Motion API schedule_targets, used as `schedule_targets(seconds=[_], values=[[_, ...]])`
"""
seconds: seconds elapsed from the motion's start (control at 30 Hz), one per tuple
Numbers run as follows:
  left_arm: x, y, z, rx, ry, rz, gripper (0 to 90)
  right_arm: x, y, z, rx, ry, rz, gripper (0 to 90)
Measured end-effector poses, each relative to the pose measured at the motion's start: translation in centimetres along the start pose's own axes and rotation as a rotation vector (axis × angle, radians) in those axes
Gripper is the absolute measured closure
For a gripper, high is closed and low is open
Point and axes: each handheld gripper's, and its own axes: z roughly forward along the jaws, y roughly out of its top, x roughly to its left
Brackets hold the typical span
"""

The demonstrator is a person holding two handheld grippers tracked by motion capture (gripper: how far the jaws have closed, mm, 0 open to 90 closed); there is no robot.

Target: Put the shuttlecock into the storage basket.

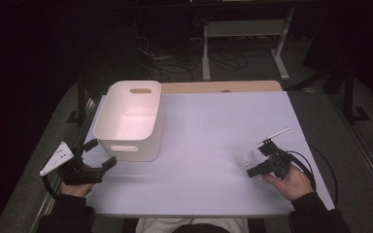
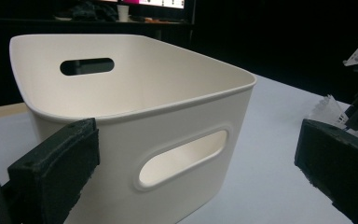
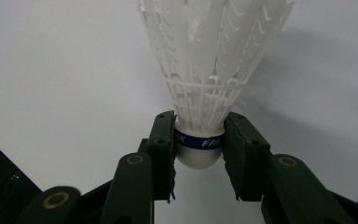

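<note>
So the right tool (image 3: pixel 199 149) is pinching a white shuttlecock (image 3: pixel 214 60) by its rounded cork base, pads on both sides of the blue band, down at the near right of the bench (image 1: pixel 213 126). The left tool (image 2: pixel 196 163) sits spread wide, right by the near wall of the white bin (image 1: pixel 131 116), gripping nothing.

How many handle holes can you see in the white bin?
3. In the high view of the bin, one slot is in the far wall and one in the near wall; a third shows in the left gripper view. Others may be hidden.
</note>
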Motion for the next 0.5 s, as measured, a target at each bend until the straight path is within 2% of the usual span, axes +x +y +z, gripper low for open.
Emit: schedule_targets(seconds=[0.5], values=[[0.0, 0.0, 0.0, -0.001, -0.002, -0.002, 0.0, 0.8, 1.0, -2.0, -0.049, -0.004, -0.031, 63.8]])
